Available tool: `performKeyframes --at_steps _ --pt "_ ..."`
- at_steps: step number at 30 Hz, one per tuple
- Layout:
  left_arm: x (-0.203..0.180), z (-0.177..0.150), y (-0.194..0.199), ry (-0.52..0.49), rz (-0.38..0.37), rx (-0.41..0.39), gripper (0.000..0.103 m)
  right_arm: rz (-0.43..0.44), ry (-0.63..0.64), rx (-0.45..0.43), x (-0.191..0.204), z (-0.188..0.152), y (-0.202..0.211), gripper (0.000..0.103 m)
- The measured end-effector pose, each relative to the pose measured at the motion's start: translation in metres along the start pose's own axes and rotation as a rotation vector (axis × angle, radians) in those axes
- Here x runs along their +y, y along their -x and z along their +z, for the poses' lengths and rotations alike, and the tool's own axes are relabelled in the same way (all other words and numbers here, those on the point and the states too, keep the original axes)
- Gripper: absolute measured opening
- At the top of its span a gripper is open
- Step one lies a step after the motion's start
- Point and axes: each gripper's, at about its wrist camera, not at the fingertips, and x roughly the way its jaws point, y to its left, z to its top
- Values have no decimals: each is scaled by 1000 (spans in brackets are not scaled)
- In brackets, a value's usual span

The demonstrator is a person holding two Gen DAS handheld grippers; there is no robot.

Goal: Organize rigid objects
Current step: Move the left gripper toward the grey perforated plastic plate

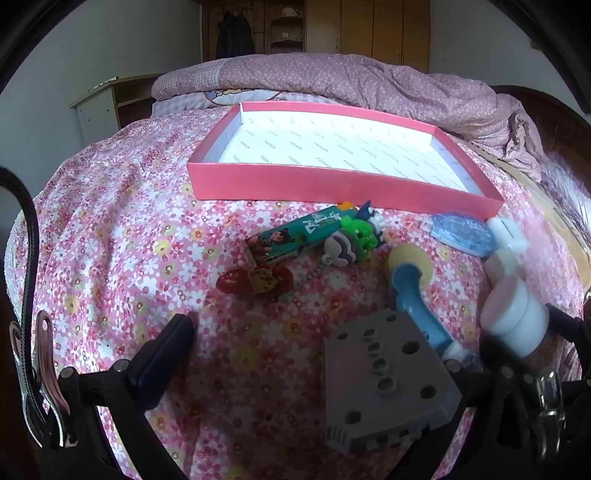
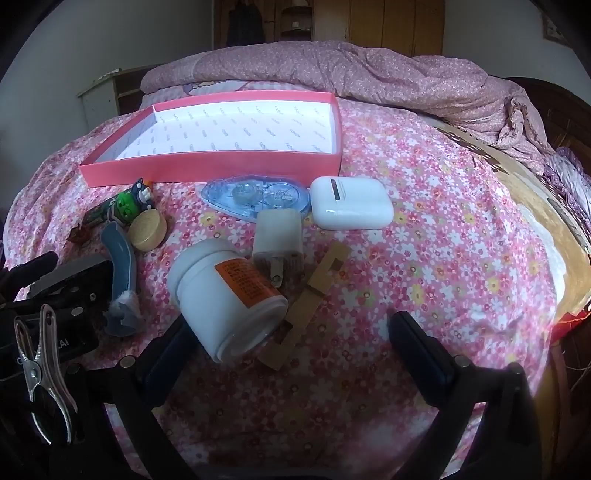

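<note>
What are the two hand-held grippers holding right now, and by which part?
Nothing. The left hand-held gripper and the right hand-held gripper both stand open above the bedspread; the white jar lies loose, ungripped.

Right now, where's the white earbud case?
Right wrist view, right of centre on the floral bedspread: the white earbud case lies beside the blue tape dispenser, just below the pink box's right corner.

Bed with pink floral sheet (image 1: 122, 206); rumpled mauve quilt (image 1: 369, 81) at far edge. Wooden wardrobe (image 1: 384, 29) on back wall, pale side cabinet (image 1: 98, 110) left. White walls, daylight.
</note>
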Motion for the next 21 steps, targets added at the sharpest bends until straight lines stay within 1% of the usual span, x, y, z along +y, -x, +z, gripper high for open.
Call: performKeyframes --at_steps 5,8,11,21 --pt "-2 1 -2 1 2 1 103 -1 1 12 -3 6 -3 103" --pt "-3 0 -2 9 23 -1 103 -1 4 21 -2 7 -4 103" --pt "-3 0 -1 9 8 12 103 11 11 35 -2 8 -3 103" --pt "0 -4 13 -58 -65 44 102 54 39 50 -6 6 2 103"
